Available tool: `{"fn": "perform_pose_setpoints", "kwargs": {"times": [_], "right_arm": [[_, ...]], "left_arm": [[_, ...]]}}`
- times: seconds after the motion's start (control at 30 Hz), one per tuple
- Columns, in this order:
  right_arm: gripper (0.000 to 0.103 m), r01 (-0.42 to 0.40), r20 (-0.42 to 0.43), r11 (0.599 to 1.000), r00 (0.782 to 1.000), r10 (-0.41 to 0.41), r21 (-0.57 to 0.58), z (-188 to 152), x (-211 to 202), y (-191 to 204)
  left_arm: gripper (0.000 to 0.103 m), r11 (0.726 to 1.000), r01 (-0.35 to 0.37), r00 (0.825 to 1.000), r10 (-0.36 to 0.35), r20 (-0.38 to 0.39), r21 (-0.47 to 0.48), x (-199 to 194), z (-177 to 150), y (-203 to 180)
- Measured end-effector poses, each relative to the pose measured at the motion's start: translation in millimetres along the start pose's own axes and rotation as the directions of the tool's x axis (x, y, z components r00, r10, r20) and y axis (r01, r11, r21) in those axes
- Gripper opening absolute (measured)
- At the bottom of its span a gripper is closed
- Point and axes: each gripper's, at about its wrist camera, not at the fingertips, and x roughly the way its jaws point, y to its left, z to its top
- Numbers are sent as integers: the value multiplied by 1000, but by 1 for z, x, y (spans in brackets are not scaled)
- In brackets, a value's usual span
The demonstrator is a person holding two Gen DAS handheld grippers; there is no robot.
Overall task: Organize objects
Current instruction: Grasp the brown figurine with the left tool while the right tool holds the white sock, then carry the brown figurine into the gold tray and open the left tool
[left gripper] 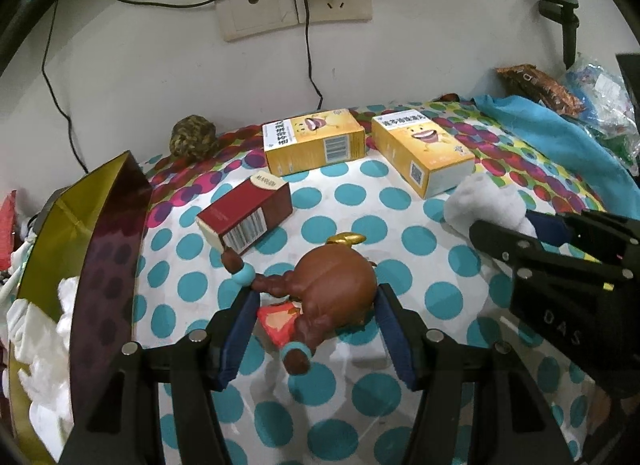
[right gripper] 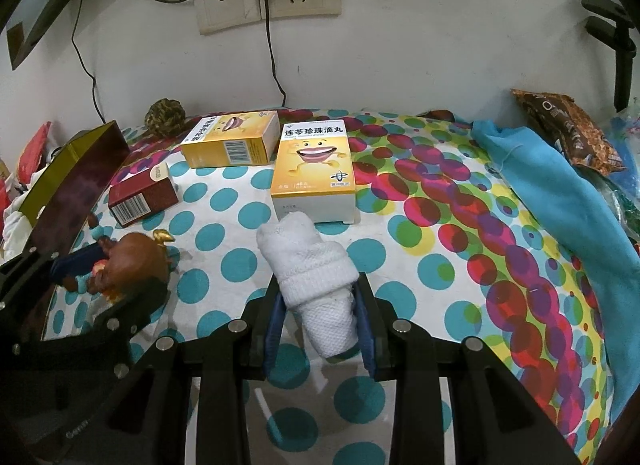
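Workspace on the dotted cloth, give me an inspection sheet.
Surface: dotted cloth, flat.
Job's things: brown figurine; rolled white sock; two yellow boxes; red box; open bin at left.
Clutter: blue cloth, snack bag, woven ball.
Grippers: left gripper around the figurine; right gripper shut on the sock.
Cables: black cords from wall sockets.
Surroundings: white wall.

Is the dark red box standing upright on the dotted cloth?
No, the dark red box lies on its long side on the dotted cloth, with its barcode face turned toward the camera.
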Motion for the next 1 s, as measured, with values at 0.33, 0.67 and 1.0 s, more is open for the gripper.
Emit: {"fn": "perform_pose_setpoints", "kwargs": {"times": [0.33, 0.67, 1.0], "right_arm": [[30, 7, -3, 1000, 1000, -7, -7, -2, 2, 1], [30, 25, -4, 999, 1000, -25, -24, -2, 2, 4], [30, 44, -4, 998, 999, -45, -44, 0, 2, 8]], "left_arm": [[61, 1000, -10, 1000, 10, -1, -29, -14, -10, 0], [61, 998, -23, 1000, 24, 6, -50, -37, -24, 6], [61, 997, -18, 999, 20, 31, -77, -74, -36, 19]]}}
